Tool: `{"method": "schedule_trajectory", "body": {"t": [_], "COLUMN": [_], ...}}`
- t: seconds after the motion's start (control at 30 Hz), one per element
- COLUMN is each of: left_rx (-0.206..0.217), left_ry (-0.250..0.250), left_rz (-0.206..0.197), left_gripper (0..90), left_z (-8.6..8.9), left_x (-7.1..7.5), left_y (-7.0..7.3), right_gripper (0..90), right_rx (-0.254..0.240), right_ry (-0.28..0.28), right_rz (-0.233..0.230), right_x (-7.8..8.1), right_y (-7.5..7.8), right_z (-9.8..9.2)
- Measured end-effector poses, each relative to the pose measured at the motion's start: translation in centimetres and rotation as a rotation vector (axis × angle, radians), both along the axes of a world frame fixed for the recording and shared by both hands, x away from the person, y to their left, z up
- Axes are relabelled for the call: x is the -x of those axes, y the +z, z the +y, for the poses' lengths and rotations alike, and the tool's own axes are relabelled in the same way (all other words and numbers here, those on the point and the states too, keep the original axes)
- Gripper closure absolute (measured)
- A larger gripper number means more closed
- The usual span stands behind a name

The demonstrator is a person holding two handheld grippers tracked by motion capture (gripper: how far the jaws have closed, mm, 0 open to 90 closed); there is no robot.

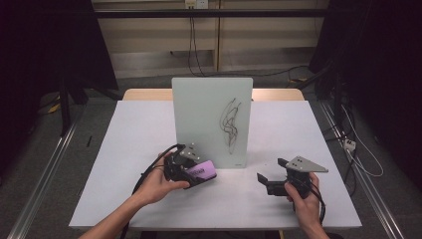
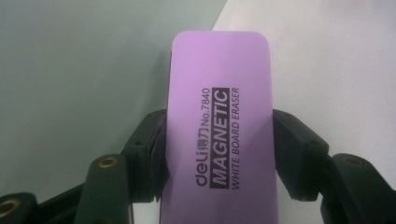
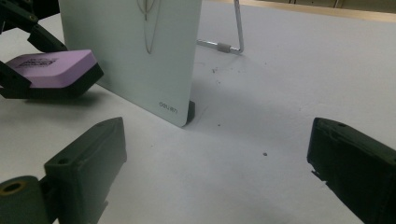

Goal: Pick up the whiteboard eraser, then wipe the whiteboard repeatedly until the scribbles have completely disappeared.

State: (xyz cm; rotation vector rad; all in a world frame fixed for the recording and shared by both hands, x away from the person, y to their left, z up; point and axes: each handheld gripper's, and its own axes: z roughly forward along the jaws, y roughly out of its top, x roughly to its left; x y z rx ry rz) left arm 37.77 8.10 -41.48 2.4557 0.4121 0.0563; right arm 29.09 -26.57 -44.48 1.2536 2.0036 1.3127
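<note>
In the high view, a pale grey rectangular table top (image 1: 149, 149) is seen carrying a small upright glass-like whiteboard (image 1: 211, 107) near its middle, scribbled with thin black lines (image 1: 230, 124). The left gripper (image 1: 199, 172) is held by the left hand (image 1: 157, 186) just in front of the board's lower left corner, and a flat purple rectangular whiteboard eraser with a black base (image 1: 204, 169) is pinched between its jaws, its far end near the board. The right gripper (image 1: 268, 183) is held by the right hand (image 1: 303, 196) toward the near right corner of the table top, with its jaws spread and nothing between them. A wooden strip (image 1: 147, 94) is seen along the far edge, and beyond it a grey floor (image 1: 149, 74), hanging black cables (image 1: 191, 40) and dark curtains (image 1: 45, 45) at both sides. In the left gripper view, the eraser (image 2: 219, 126), printed "MAGNETIC WHITE BOARD ERASER", is clamped by both jaws on its long sides, with the board (image 2: 84, 70) behind it. In the right gripper view, the board (image 3: 135, 51) stands on a wire stand (image 3: 229, 44), the eraser (image 3: 53, 70) is held beside its near face, and the gripper's own jaws are set wide apart.
</note>
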Motion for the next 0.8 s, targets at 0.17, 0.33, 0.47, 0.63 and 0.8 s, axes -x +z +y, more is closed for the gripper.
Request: {"method": "schedule_trajectory", "body": {"t": [0.17,0.33,0.47,0.63,0.8], "left_rx": [0.04,0.108,0.107,0.178,0.217], "left_ry": [0.0,0.018,0.054,0.065,0.061], "left_rz": [-0.02,-0.041,-0.079,-0.09,-0.118], "left_gripper": [40.9,41.0,41.0,41.0,41.0], "left_z": [0.3,0.6,0.8,0.9,1.2], "left_x": [0.1,0.3,0.6,0.9,1.0], "left_y": [0.6,1.1,1.3,1.6,2.0], "right_gripper": [4.5,4.5,4.5,4.5,4.5], "right_rx": [0.002,-0.001,-0.002,0.0,-0.003], "right_ry": [0.004,0.004,0.004,0.01,0.005], "right_rz": [0.002,0.0,-0.008,-0.01,-0.008], "right_x": [0.0,0.1,0.2,0.3,0.3], "right_y": [0.0,0.0,0.0,0.1,0.0], "right_z": [0.1,0.0,-0.2,-0.2,-0.3]}}
